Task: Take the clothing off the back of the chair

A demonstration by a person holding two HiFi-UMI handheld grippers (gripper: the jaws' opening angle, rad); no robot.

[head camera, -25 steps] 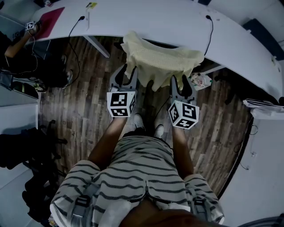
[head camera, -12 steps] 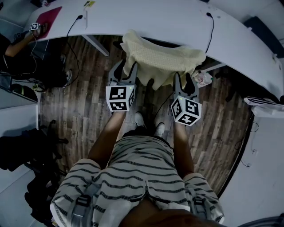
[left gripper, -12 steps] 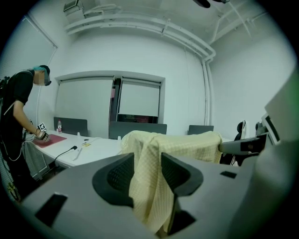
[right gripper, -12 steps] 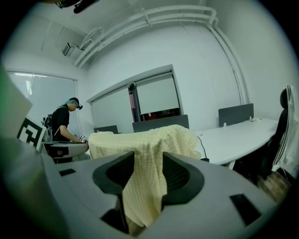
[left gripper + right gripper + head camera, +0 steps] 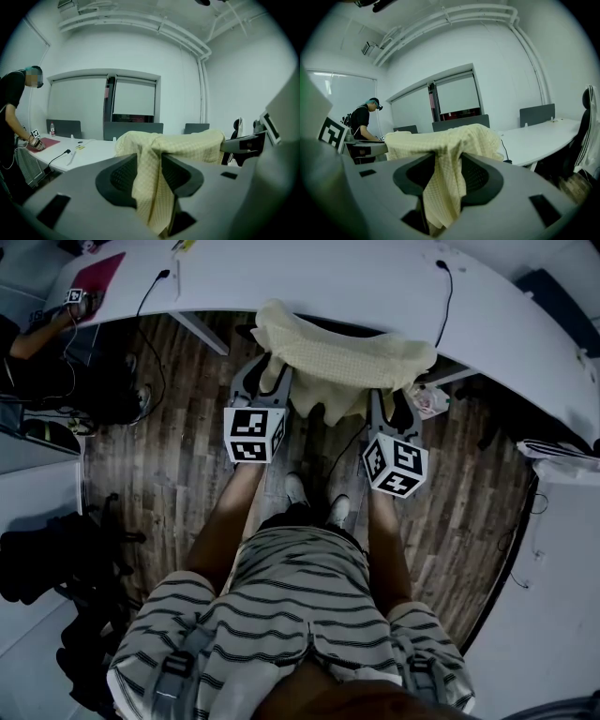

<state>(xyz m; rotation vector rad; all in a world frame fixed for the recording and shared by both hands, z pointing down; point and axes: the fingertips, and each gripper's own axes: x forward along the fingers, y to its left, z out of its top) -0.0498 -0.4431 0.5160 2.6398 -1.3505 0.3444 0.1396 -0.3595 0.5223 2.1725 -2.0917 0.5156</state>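
Desk (image 5: pixel 375 287), white and curved, has the yellow cloth (image 5: pixel 337 367) draped just off its near edge, over a chair back it hides. Both grippers have come forward onto the cloth's hem. The left gripper (image 5: pixel 266 371), its jaws just spread, and the right gripper (image 5: pixel 387 401) each straddle hanging folds without pinching. A red mat (image 5: pixel 98 276) lies at the desk's left end.

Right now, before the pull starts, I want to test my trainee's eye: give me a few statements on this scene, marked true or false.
1. The yellow garment hangs over the chair back. True.
2. Only one gripper has cloth between its jaws. False: both the left gripper and the right gripper do; the left one's jaws have just been opening.
3. A red mat lies on the white table. True.
4. Nobody else is in the room. False: a person stands by that table.
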